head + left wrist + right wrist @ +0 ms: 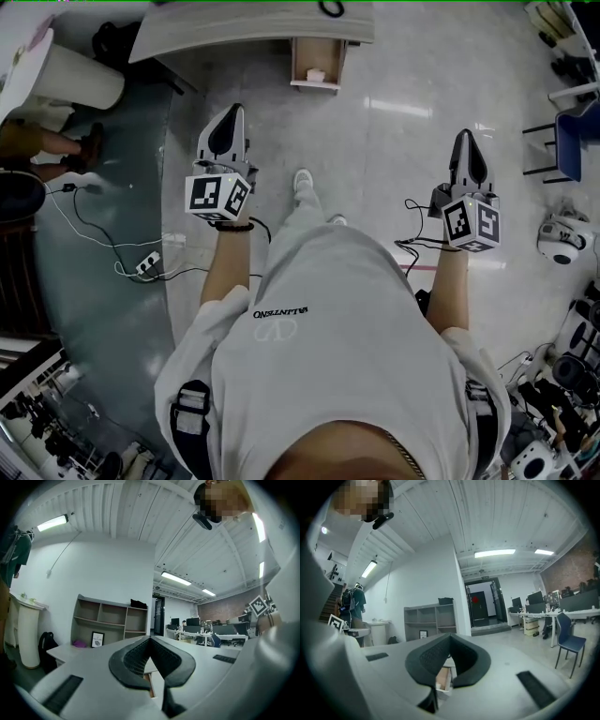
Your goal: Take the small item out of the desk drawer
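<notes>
**Left gripper** [230, 117]: jaws clenched together, nothing between them; pointed toward the desk [234, 28].

**Right gripper** [465, 145]: jaws likewise pressed shut and empty; well apart from the left gripper.

**Drawer** [298, 58]: already pulled open under the desk, well ahead of both grippers.

**Small item** [315, 75]: pale, lying inside the drawer, untouched.

**Progress:** early, by my reading. The drawer stands open; the approach, grasp and lift-out all remain, and one gripper must open its jaws first.

**Surroundings:** power strip [148, 264] with cables at left; blue chair [574, 131] at right; white cylinder [80, 80] beside the desk.

**Obstructions:** only floor [394, 159] lies between the grippers and the drawer; nothing seen in the path.
</notes>
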A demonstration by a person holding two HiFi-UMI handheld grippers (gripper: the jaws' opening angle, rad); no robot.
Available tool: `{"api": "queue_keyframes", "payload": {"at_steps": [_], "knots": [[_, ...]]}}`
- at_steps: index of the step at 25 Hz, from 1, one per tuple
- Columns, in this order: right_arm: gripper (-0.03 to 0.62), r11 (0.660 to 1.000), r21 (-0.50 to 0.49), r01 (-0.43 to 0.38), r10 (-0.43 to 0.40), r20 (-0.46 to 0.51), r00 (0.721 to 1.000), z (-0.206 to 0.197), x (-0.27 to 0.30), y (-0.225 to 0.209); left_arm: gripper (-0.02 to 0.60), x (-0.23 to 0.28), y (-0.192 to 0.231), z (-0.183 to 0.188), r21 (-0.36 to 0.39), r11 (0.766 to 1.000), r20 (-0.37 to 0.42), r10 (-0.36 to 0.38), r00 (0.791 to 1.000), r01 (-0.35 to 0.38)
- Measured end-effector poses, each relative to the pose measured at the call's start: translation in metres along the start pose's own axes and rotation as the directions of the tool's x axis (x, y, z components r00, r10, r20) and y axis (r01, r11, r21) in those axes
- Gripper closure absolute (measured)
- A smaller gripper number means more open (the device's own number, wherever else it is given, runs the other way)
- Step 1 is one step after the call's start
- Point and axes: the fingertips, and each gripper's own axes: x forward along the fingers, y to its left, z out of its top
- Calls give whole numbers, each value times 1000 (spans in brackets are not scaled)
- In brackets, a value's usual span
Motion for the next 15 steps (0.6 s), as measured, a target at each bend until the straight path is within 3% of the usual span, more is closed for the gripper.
{"api": "queue_keyframes", "payload": {"at_steps": [15], "knots": [[592,999,-38,18,-19,-49,999,-2,136,45,586,106,82,-32,-79,996,-39,-53,998,50]]}}
